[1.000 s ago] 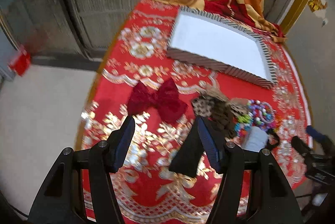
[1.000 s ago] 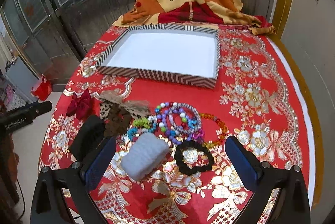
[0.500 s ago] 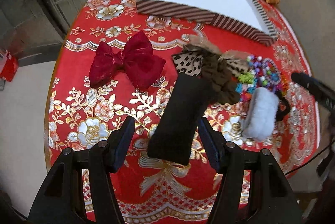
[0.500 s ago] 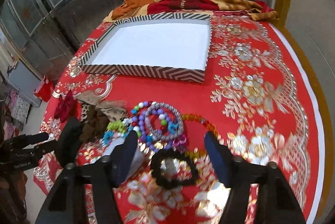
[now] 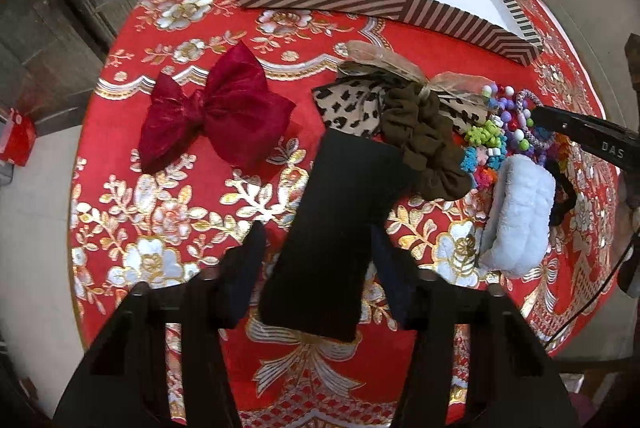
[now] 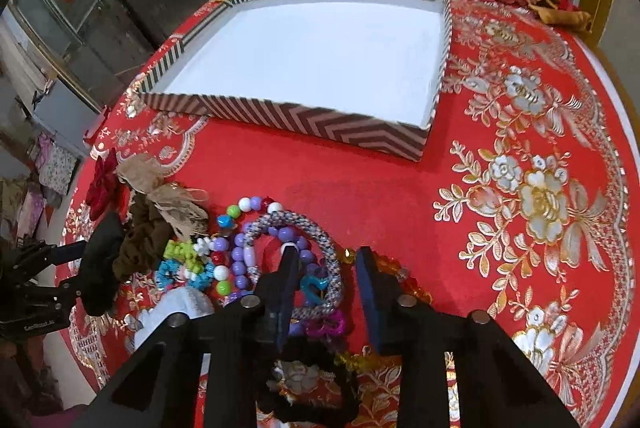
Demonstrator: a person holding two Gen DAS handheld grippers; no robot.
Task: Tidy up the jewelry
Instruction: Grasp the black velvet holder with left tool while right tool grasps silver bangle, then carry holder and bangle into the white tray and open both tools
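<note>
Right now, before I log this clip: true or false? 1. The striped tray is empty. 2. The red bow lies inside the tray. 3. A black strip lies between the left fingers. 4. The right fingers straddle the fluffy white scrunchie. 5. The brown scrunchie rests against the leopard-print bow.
1. True: the striped tray shows only its white floor.
2. False: the red bow lies on the tablecloth, outside the tray.
3. True: the black strip sits between the left fingers.
4. False: the right fingers straddle the braided bracelet; the white scrunchie lies aside.
5. True: the brown scrunchie overlaps the leopard-print bow.

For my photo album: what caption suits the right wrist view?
Right gripper closing around a woven bracelet among beads, striped tray waiting behind.
</note>
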